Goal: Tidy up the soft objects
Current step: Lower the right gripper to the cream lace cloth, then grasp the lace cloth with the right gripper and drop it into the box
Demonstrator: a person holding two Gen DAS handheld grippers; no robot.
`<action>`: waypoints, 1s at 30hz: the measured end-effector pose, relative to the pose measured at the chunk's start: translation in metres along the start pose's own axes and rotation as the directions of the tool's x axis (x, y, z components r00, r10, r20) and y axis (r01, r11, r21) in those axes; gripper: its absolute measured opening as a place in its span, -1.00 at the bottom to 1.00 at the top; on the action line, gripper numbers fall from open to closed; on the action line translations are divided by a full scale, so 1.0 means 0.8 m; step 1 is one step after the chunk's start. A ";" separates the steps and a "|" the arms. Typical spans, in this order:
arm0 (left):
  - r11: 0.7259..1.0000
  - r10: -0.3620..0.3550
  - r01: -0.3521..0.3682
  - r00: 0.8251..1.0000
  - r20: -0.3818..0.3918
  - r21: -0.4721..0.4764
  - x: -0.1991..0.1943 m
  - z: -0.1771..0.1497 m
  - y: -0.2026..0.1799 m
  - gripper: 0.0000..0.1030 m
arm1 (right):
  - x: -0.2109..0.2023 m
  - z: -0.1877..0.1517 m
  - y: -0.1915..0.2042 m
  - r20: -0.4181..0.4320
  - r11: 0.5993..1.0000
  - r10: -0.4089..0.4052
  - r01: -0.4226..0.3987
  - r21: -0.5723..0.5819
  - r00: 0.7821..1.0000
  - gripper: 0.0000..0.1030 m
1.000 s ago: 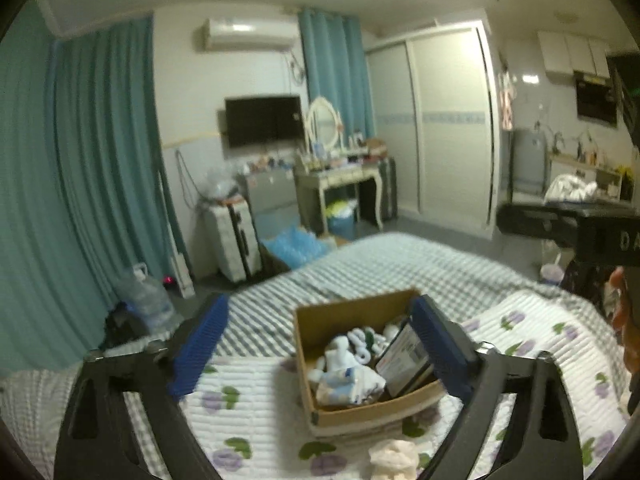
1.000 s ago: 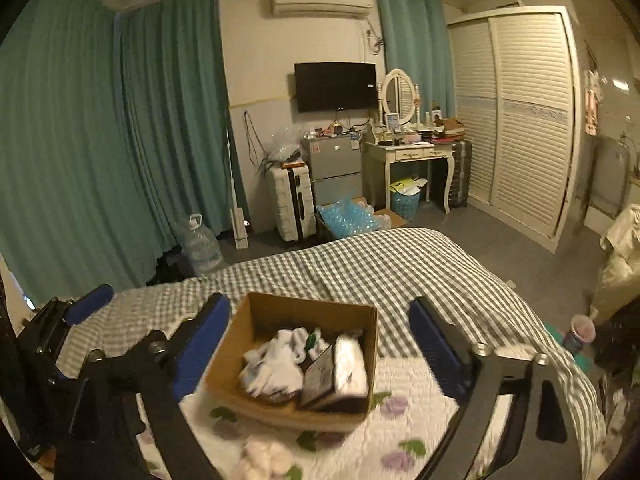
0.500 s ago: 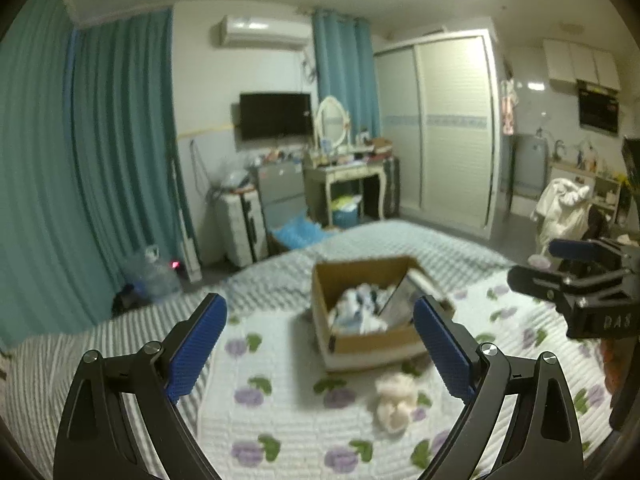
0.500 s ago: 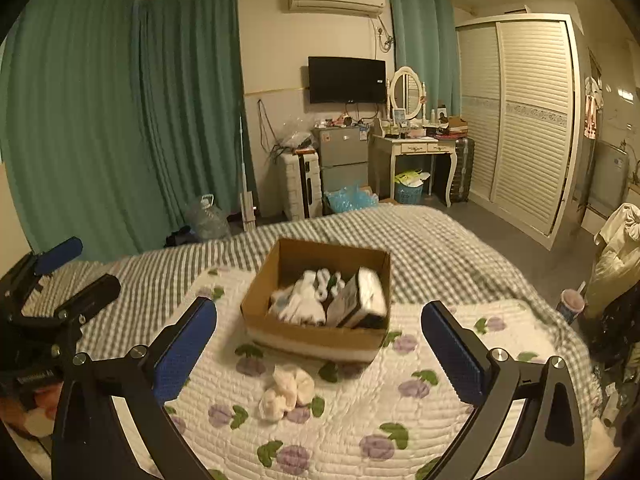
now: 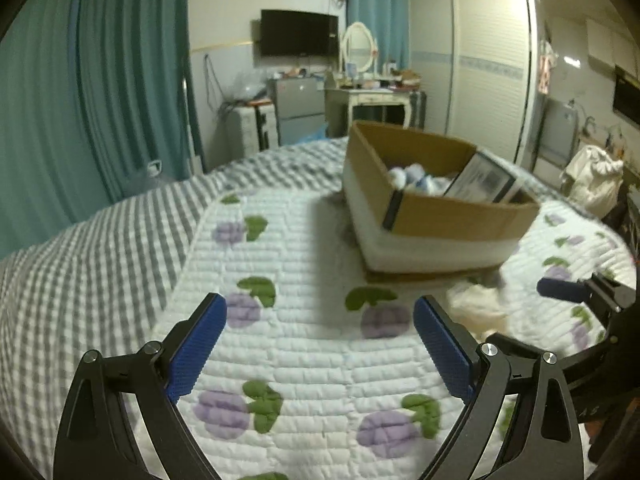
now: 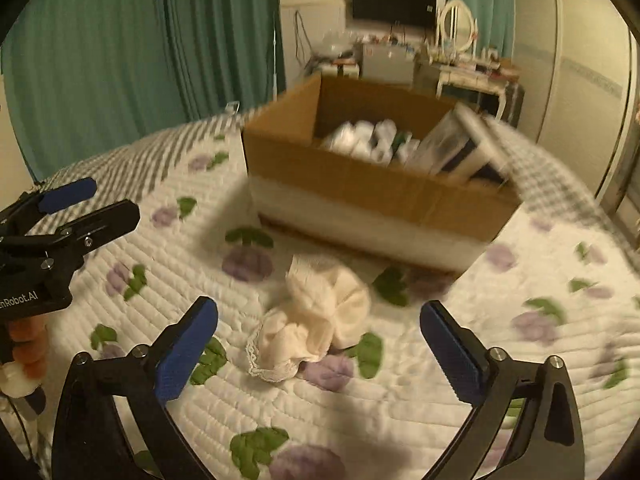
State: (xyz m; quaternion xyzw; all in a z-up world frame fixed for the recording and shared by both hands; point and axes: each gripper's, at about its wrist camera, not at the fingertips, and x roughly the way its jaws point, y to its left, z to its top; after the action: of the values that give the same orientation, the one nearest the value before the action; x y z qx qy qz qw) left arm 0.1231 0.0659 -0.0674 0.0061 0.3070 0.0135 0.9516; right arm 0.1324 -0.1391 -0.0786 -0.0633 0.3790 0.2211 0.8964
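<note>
A cream lace-trimmed soft cloth bundle (image 6: 316, 316) lies on the quilted floral bedspread (image 6: 400, 400) in front of a cardboard box (image 6: 360, 184). The box holds white rolled soft items (image 6: 364, 136) and a flat packet (image 6: 460, 148). My right gripper (image 6: 319, 340) is open, low over the bed, the bundle just beyond its fingertips. My left gripper (image 5: 320, 336) is open and empty over bare quilt, left of the box (image 5: 432, 208). The bundle shows blurred in the left wrist view (image 5: 476, 300).
The left gripper also shows at the left edge of the right wrist view (image 6: 60, 224); the right gripper shows at the right edge of the left view (image 5: 580, 292). A grey checked sheet (image 5: 100, 240) covers the bed's far side. Curtains, dresser and wardrobe stand beyond.
Both grippers have dropped lower and closer to the bed and the box. The cloth bundle now sits just ahead of my right gripper's open fingers. Both stay open.
</note>
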 end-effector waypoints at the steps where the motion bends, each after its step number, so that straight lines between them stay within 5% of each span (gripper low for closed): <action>1: 1.000 -0.004 0.003 1.000 -0.016 -0.013 0.010 -0.004 0.000 0.87 | 0.010 -0.003 0.000 -0.011 1.000 0.002 -0.002 -0.001 1.000 0.89; 7: 0.999 -0.007 0.004 0.996 -0.084 -0.032 0.042 -0.025 -0.005 0.86 | 0.055 -0.023 -0.011 -0.068 0.998 0.028 -0.024 0.051 0.997 0.61; 12: 1.000 0.002 -0.003 0.995 -0.097 -0.011 0.045 -0.034 -0.015 0.87 | 0.053 -0.027 -0.020 -0.076 0.995 0.057 -0.050 0.084 0.996 -0.24; 15: 1.000 -0.006 0.004 0.995 -0.100 -0.020 0.038 -0.037 -0.017 0.87 | 0.037 -0.031 -0.023 -0.065 0.995 0.064 -0.059 0.077 0.996 -0.58; 30: 0.997 -0.065 0.065 0.998 -0.007 -0.033 -0.057 0.000 -0.037 0.87 | -0.102 0.012 -0.010 0.053 1.000 0.012 -0.013 0.017 0.999 -0.66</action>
State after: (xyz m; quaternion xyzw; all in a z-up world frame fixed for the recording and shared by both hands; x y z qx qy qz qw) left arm 0.0866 0.0353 -0.0409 -0.0198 0.3105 -0.0124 0.9503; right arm 0.0921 -0.1717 -0.0144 -0.0473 0.3575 0.2248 0.9052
